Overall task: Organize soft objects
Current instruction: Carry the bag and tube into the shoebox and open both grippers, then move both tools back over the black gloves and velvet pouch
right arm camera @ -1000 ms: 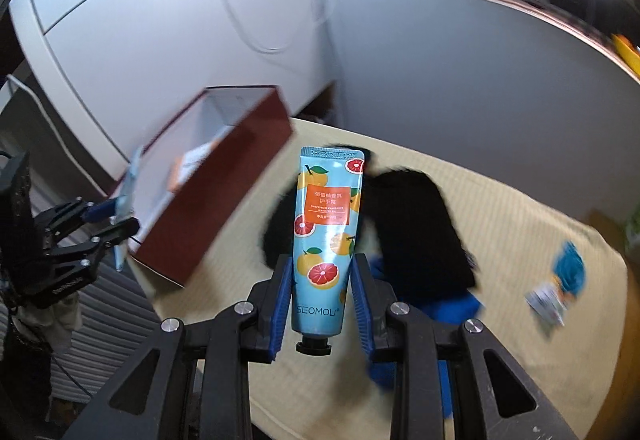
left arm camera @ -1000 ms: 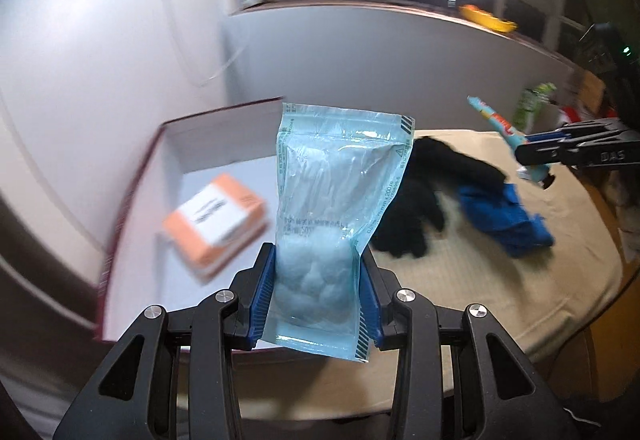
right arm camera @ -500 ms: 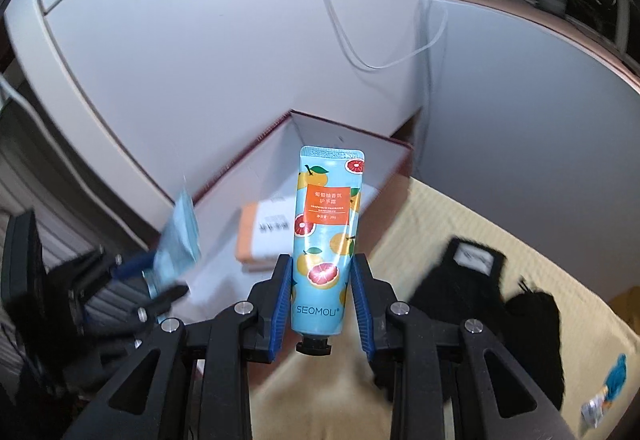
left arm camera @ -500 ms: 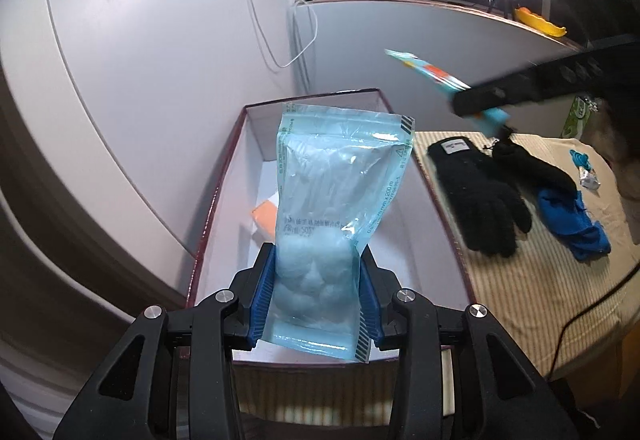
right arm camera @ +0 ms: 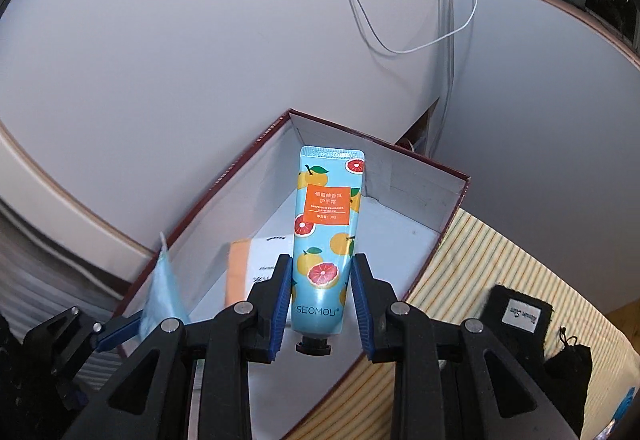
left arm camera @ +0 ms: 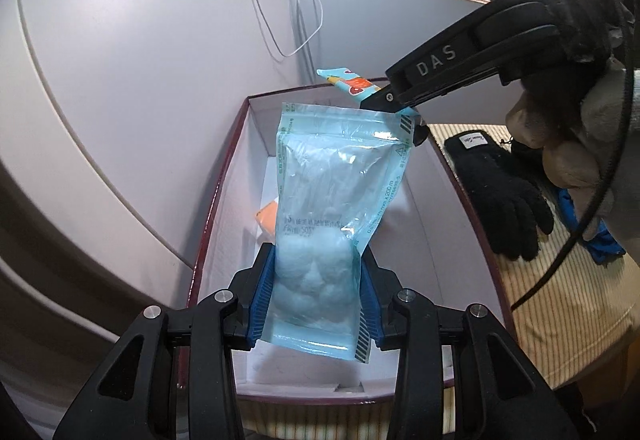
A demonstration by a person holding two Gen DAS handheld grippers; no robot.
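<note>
Gripping a cotton pouch between closed pads, the left gripper holds it over the box; right gripper clamps a cream tube above the box too; gloves lie beside it.

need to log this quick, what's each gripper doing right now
left gripper: shut on cotton pouch.
right gripper: shut on hand cream tube.
</note>
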